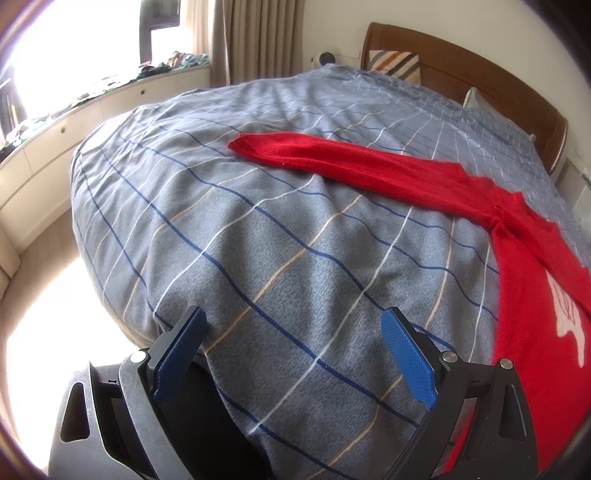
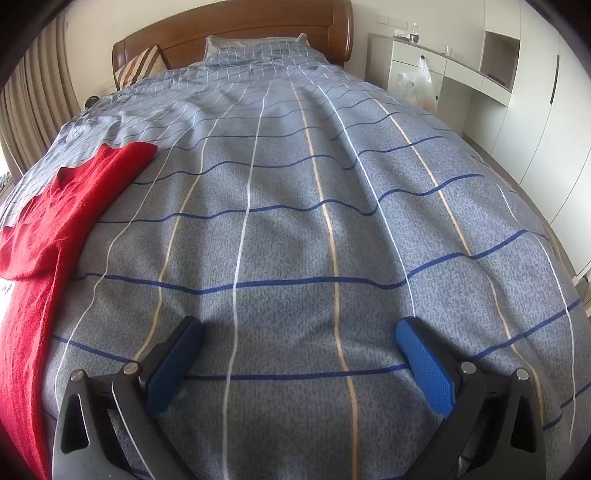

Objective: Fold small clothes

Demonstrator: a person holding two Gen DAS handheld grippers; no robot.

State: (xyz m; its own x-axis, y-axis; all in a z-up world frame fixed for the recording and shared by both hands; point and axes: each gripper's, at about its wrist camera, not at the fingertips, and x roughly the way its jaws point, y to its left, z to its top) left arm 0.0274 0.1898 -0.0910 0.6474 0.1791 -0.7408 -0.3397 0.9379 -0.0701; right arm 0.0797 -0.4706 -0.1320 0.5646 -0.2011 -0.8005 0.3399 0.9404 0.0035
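Observation:
A red knit sweater [image 1: 524, 266] lies flat on the bed, with a white print on its front and one long sleeve [image 1: 332, 158] stretched out to the left. My left gripper [image 1: 293, 321] is open and empty above the bare quilt, left of the sweater's body. In the right wrist view the sweater [image 2: 55, 221] lies at the left edge, with a folded part on top. My right gripper [image 2: 299, 332] is open and empty above the quilt, right of the sweater.
The bed is covered with a grey-blue checked quilt [image 1: 258, 240]. A wooden headboard [image 2: 240, 22] and pillows [image 1: 397, 62] are at the far end. A window bench with clothes [image 1: 110, 81] is left of the bed. White cabinets [image 2: 517, 92] stand to the right.

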